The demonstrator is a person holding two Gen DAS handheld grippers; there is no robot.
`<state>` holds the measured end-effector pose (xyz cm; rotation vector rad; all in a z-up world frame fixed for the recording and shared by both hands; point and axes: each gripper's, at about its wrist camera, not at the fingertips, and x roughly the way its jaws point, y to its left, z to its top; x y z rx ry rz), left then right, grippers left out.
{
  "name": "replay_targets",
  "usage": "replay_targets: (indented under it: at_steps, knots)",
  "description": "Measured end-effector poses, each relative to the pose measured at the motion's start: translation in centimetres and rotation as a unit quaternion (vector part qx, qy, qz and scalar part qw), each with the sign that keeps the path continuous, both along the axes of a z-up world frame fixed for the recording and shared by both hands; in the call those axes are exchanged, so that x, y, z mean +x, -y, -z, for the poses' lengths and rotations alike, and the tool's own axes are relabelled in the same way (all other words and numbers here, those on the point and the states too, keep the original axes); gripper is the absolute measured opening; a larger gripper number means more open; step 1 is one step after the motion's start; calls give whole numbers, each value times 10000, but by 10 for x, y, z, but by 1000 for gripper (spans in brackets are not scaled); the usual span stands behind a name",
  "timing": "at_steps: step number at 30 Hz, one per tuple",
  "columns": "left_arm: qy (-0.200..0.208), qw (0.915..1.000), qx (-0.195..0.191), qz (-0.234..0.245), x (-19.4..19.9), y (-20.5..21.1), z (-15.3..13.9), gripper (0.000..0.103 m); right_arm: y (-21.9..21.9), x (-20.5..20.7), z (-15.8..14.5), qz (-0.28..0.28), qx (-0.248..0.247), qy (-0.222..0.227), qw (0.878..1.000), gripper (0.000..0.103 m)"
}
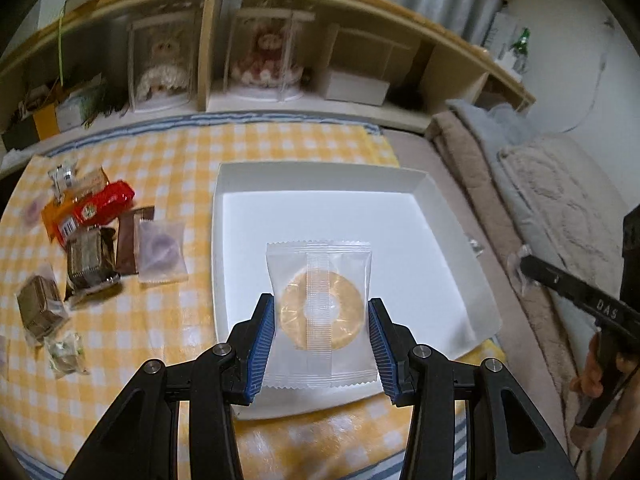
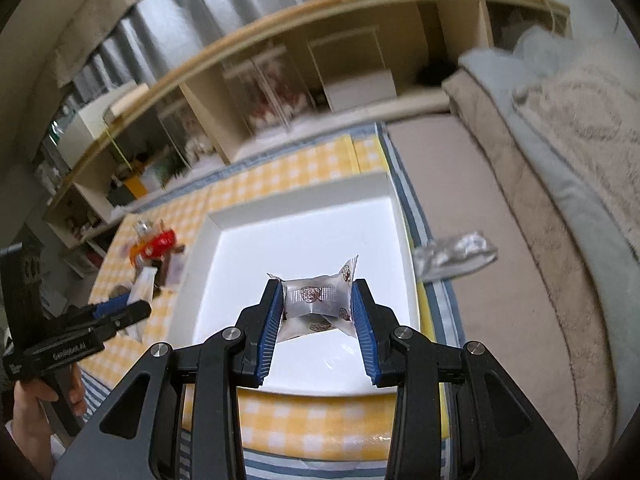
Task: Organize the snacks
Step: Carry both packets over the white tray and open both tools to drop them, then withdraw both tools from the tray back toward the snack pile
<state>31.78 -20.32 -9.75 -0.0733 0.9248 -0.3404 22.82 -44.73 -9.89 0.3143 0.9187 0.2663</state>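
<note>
Gripping a clear packet with a yellow ring-shaped snack [image 1: 322,312] by its two side edges, the left gripper [image 1: 322,330] has its blue pads spread only as wide as the packet and holds it over the near half of the white tray [image 1: 248,184]. The right wrist view shows what the left one does not: the right gripper [image 2: 316,312] clamped on a crumpled silver wrapped snack [image 2: 318,300], also above the tray's near part. Only the left view takes in the whole snack pile [image 1: 96,236] on the yellow checked cloth [image 1: 172,168] at nine to ten o'clock of the tray, a red packet [image 1: 106,202] among brown and clear ones. A foil wrapper [image 2: 456,258] lies at three o'clock on the beige mat, seen clearly from the right. Farthest back stands the wooden shelf [image 1: 208,52].
</note>
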Motion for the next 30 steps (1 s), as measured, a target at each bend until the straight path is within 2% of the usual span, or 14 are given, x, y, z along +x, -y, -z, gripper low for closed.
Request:
replay_targets:
  at_steps: [10, 11, 12, 13, 14, 15, 16, 18, 20, 30]
  knots:
    - [-56, 9994, 125, -310, 29, -4, 35, 48, -5, 22, 40, 17, -254, -420, 9988, 39]
    - [-72, 9993, 148, -340, 31, -5, 37, 55, -4, 24, 42, 40, -285, -414, 9987, 39]
    - [-90, 9992, 168, -351, 30, -6, 39, 66, -4, 25, 43, 56, -279, -406, 9988, 39]
    - [-99, 9991, 195, -358, 33, -6, 42, 73, -3, 27, 44, 64, -251, -428, 9987, 42]
    - [-86, 9991, 207, -354, 31, -8, 43, 86, -2, 28, 45, 84, -231, -450, 9987, 54]
    - [-63, 9991, 227, -351, 29, -9, 43, 93, -1, 28, 45, 90, -221, -444, 9987, 68]
    - [-37, 9991, 258, -341, 27, -10, 44, 96, -1, 27, 44, 76, -219, -422, 9988, 74]
    - [-35, 9990, 315, -318, 23, -12, 47, 103, -2, 24, 43, 20, -220, -369, 9991, 94]
    - [-48, 9990, 343, -288, 22, -11, 50, 103, -3, 20, 41, -40, -274, -314, 9991, 103]
    - [-4, 9997, 236, -118, -1, -22, 41, 103, -3, -2, 33, -67, -575, -338, 9978, 103]
